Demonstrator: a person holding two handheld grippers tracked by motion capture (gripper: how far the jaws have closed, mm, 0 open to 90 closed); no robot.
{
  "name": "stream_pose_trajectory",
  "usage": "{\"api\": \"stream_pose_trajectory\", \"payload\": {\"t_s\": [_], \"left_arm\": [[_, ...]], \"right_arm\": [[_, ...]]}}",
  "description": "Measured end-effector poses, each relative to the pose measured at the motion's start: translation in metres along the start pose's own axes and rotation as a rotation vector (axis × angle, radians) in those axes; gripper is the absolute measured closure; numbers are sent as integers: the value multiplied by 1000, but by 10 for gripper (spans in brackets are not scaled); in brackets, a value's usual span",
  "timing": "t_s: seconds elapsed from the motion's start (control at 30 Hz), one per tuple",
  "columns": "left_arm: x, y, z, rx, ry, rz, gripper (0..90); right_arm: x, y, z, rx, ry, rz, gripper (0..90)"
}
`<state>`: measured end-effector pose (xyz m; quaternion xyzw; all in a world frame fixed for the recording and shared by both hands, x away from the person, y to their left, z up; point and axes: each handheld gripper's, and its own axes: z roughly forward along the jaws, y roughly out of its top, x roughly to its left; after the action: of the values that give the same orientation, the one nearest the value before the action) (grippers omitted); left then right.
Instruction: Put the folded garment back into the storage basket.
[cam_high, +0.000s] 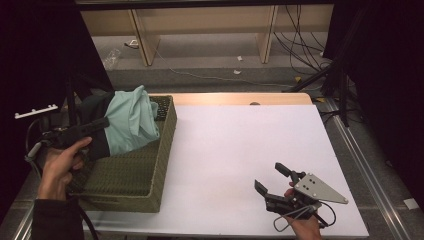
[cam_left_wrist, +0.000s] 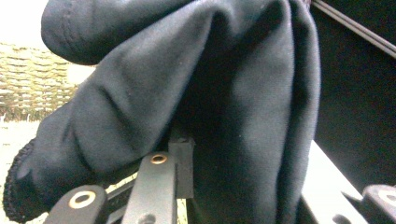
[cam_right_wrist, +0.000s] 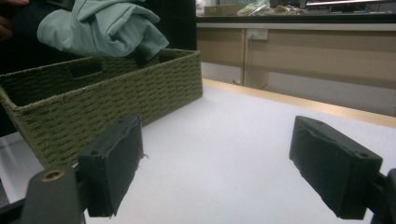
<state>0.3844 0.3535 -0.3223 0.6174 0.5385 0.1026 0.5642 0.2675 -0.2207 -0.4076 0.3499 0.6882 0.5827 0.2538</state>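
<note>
Clothes (cam_high: 131, 122), a mint-green piece bundled with a dark one, hang over the far left part of the basket (cam_high: 159, 165), which sits at the left edge of the tabletop (cam_high: 235, 150). I have my left tongs (cam_high: 102, 123) clamped on the bundle: in the left gripper view the dark cloth (cam_left_wrist: 187, 93) drapes right over the jaws, which are closed tight on a fold of it. I read the grip as taken high on the bunch so that the whole lot hangs together and can go down into the basket in one piece, not spill over the rim. From the right gripper view the green cloth (cam_right_wrist: 102, 28) sits above the basket's far rim, with part of it apparently resting on or inside that end; I cannot tell whether it touches the bottom.

Moving right, the white tabletop is bare between the basket and my right hand. The right tongs (cam_high: 270, 180) rest low at the near right, well apart from the basket, jaws spread wide with nothing between them, and they point left toward the basket. I judge them parked there to stay out of the way while the left hand does the placing.
</note>
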Motion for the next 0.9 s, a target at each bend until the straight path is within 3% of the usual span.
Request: {"api": "stream_pose_trajectory", "payload": {"t_s": [0.3,0.47,0.9], "left_arm": [[9,-4,7,65,27,18,687],[14,-7,12,112,64,31,687],[26,-15,23,177,91,29,686]], "right_arm": [[0,0,0,1,-1,-2,182],[0,0,0,1,0,-1,182],[0,0,0,-1,0,-6,183]]}}
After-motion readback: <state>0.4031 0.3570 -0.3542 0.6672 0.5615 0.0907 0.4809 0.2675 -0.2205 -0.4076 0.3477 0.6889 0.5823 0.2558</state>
